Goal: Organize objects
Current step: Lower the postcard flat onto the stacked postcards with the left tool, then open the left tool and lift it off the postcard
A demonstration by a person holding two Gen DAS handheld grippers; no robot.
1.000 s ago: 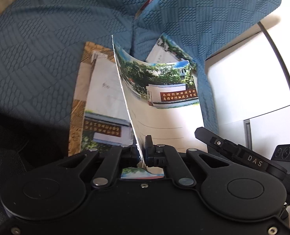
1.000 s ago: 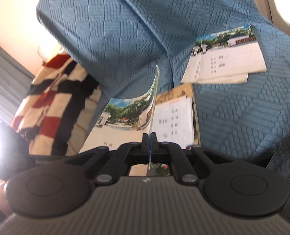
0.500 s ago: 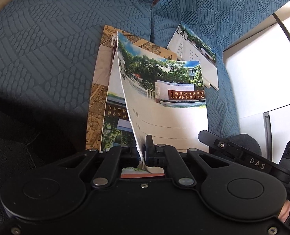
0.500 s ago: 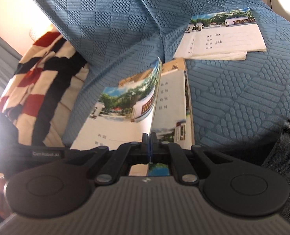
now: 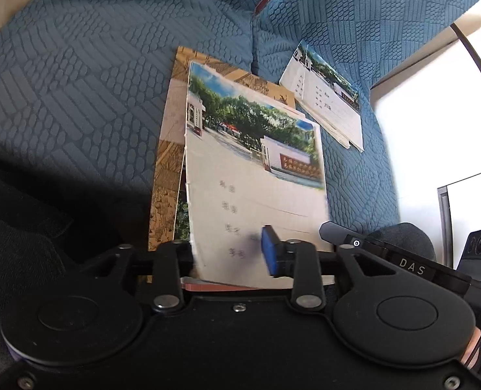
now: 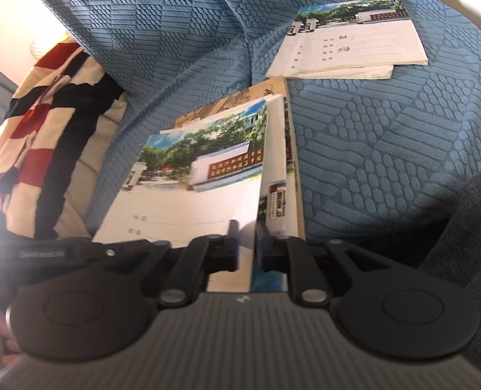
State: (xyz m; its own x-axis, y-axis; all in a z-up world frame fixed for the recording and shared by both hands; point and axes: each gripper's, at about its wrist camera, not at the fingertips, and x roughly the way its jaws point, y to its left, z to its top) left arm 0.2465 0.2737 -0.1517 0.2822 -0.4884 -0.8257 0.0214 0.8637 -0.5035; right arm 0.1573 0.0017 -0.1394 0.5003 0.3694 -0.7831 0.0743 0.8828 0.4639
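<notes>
As both jaws part, notebook (image 5: 256, 175) lies flat on stack — spine leftward, lengthwise away.

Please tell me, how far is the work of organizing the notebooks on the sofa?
Done: the top notebook now lies on the stack over the brown book. In hand: nothing; the left hand-held gripper and right hand-held gripper have just been opening, releasing it. Left: the separate notebooks farther back remain unstacked.

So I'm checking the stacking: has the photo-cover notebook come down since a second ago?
Yes. The photo-cover notebook stood on edge; now it lies on the brown book, against the blue cushion. Both grippers' jaws have just been opening, releasing it.
</notes>
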